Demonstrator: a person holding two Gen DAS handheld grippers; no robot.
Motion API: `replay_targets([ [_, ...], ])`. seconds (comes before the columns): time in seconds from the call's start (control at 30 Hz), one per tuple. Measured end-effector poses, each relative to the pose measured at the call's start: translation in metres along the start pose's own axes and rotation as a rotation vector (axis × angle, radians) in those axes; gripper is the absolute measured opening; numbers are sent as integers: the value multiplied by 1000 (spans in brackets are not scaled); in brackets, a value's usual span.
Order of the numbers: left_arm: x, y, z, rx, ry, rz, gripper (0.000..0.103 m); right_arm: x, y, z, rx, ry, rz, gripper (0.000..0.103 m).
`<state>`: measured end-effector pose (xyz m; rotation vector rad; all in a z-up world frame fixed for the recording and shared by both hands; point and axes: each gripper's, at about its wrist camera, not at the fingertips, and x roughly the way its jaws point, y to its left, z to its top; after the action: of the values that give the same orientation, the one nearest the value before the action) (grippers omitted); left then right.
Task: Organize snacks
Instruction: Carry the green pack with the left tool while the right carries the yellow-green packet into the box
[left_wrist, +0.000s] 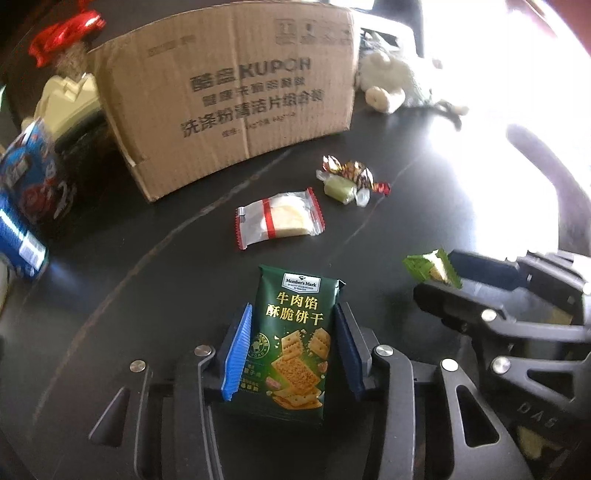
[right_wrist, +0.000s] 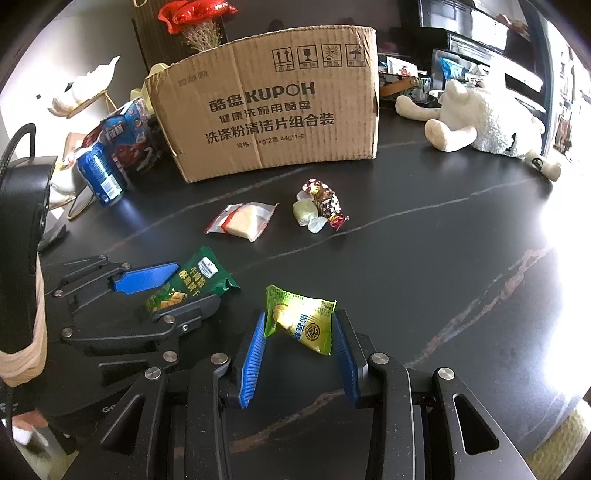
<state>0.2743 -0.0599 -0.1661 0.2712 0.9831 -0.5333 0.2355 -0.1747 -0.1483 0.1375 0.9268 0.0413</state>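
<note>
Both grippers were loaded. The left gripper (left_wrist: 293, 339) had its blue-padded jaws closed on the sides of a dark green foil packet of crackers (left_wrist: 295, 343), held flat between them with its printed face up. The right gripper (right_wrist: 299, 341) was closed in the same way on a small yellow-green plastic snack pouch (right_wrist: 301, 321), which sat tilted, pinched by its edges at the fingertips. The two packets hung just above the near part of the black marble-veined table (right_wrist: 424, 258), the crackers to the left of the pouch and close beside it.

Farther off, in the middle of the table, lay a clear wrapper with red ends holding a pale biscuit (right_wrist: 243, 219), and just to its right a small heap of wrapped candies (right_wrist: 319, 206). Behind them stood a brown corrugated cardboard box (right_wrist: 273, 107), open at the top.

The box looked the likely place for the snacks. To do it well, I judged each packet should go up over the near wall before the jaws let go, one at a time so the grippers did not knock together. The pouch's grip looked shallow, so a slow carry seemed wise.
</note>
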Motion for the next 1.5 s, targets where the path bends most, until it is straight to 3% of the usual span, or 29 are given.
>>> replay_targets([
  [0.43, -71, 9, 18, -125, -126, 96, 44, -39, 0, 33, -57, -99, 52, 37],
  [0.97, -138, 24, 113, -148, -314, 159, 44, -91, -4, 140, -124, -280, 104, 37],
  [1.5, -126, 57, 187, -128, -341, 168, 44, -65, -2, 221, -211, -299, 117, 37],
])
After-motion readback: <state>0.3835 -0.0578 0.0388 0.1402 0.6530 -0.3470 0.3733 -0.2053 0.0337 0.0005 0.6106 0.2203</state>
